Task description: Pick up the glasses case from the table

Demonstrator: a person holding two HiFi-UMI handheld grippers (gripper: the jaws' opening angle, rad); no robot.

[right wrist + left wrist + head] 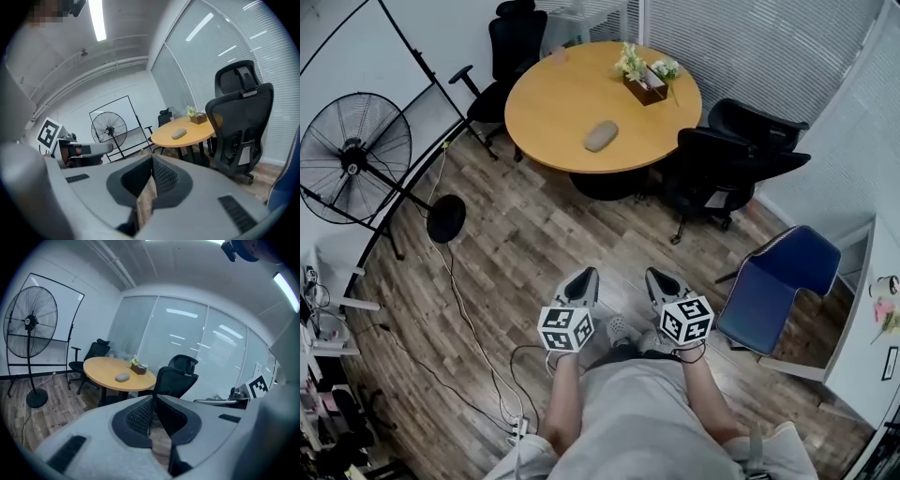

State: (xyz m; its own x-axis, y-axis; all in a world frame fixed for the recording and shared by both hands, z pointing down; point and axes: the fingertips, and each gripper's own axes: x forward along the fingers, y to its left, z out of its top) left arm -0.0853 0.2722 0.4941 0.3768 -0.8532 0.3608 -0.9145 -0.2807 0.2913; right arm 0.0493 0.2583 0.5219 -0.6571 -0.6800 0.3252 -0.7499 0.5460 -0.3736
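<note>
A grey oval glasses case [600, 135] lies on the round wooden table [553, 103], well ahead of me across the floor. The left gripper view shows the case [122, 377] on the table [101, 367] in the distance, and so does the right gripper view, with the case [179, 133] on its table [197, 129]. My left gripper [581, 280] and right gripper [661, 279] are held side by side near my body, far from the table. Both are shut with nothing between the jaws, as each gripper's own view shows for the left gripper [153, 401] and the right gripper [152, 163].
A small planter with flowers [645, 77] stands on the table's far side. Black office chairs [722, 159] sit right of the table and another [511, 47] behind it. A standing fan [356, 159] is at left, a blue chair [778, 286] at right. Cables [469, 328] trail over the wood floor.
</note>
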